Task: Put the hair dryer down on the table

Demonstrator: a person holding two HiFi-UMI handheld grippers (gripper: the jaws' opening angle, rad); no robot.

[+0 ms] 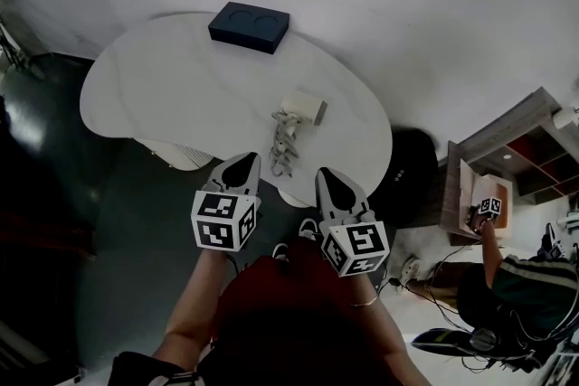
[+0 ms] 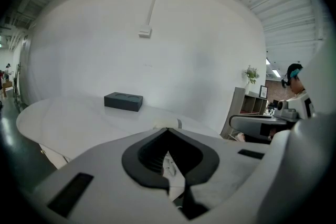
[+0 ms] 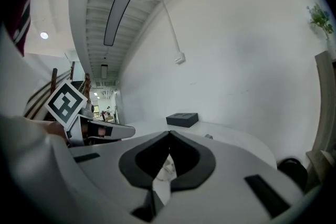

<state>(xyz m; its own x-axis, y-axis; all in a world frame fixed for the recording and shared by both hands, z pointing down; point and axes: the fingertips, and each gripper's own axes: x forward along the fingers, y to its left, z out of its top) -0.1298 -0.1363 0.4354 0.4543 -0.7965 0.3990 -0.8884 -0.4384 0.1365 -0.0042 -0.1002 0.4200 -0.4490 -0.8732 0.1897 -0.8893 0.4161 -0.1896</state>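
Note:
The white hair dryer lies on the white table near its front edge, with its cord bunched toward me. My left gripper hovers at the table's front edge, just left of the cord, jaws shut and empty. My right gripper is beside it, right of the cord, also shut and empty. In the left gripper view the closed gripper tips hide most of the dryer, and a bit of cord shows through the hollow between the pads. The right gripper view shows the same cord beyond its closed gripper tips.
A dark blue box with two round hollows stands at the table's far side. A wooden shelf unit is at the right, and a person works there with another marker cube. A black round object sits beside the table.

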